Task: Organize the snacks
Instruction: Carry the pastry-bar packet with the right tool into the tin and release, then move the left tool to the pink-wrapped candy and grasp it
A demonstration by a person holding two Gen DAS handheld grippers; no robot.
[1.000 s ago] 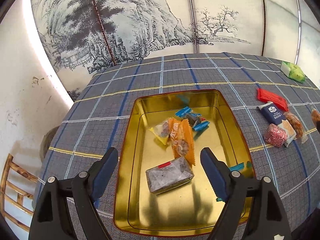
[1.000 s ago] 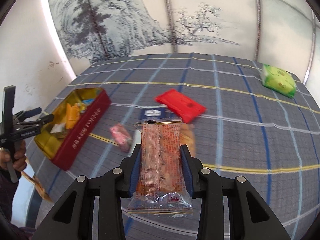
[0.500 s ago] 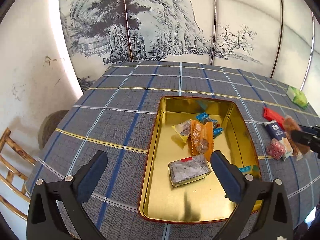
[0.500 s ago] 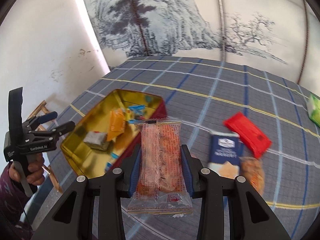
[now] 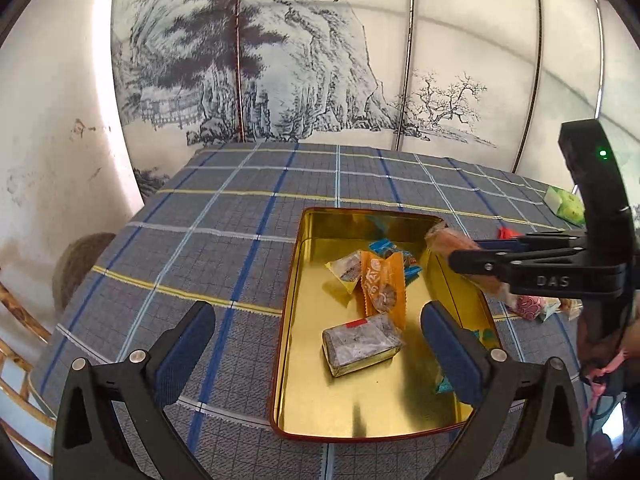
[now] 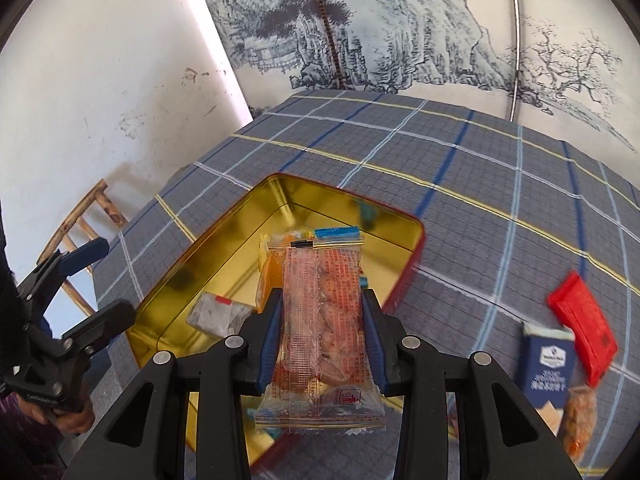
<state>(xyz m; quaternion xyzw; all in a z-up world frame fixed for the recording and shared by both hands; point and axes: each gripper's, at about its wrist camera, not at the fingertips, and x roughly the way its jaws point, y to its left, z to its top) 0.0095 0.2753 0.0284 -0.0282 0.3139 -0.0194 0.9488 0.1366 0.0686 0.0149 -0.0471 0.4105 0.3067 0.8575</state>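
A gold tin [image 5: 288, 320] with a red outer wall [image 6: 404, 280] lies on the checked tablecloth. It holds a grey packet [image 5: 360, 344], an orange packet [image 5: 382, 288] and small blue and yellow ones. My left gripper [image 5: 318, 348] is wide open, low over the tin's near left part, with nothing between its fingers. My right gripper [image 6: 322, 312] is shut on a clear packet of orange-brown snacks [image 6: 324, 320] and hangs over the tin's right rim. In the left wrist view it comes in from the right [image 5: 520, 260].
To the right of the tin lie a red packet [image 6: 582, 332], a navy packet [image 6: 550, 364], an orange snack bag [image 6: 580, 420] and a pink one [image 5: 528, 306]. A green packet [image 5: 568, 206] lies far right. A bamboo chair [image 6: 80, 220] stands off the table's left edge, and a painted screen stands behind.
My left jaws opened wider and drew back from the tin after leaving the grey packet in it. My right gripper carried the clear packet leftwards from the loose snacks to over the tin.
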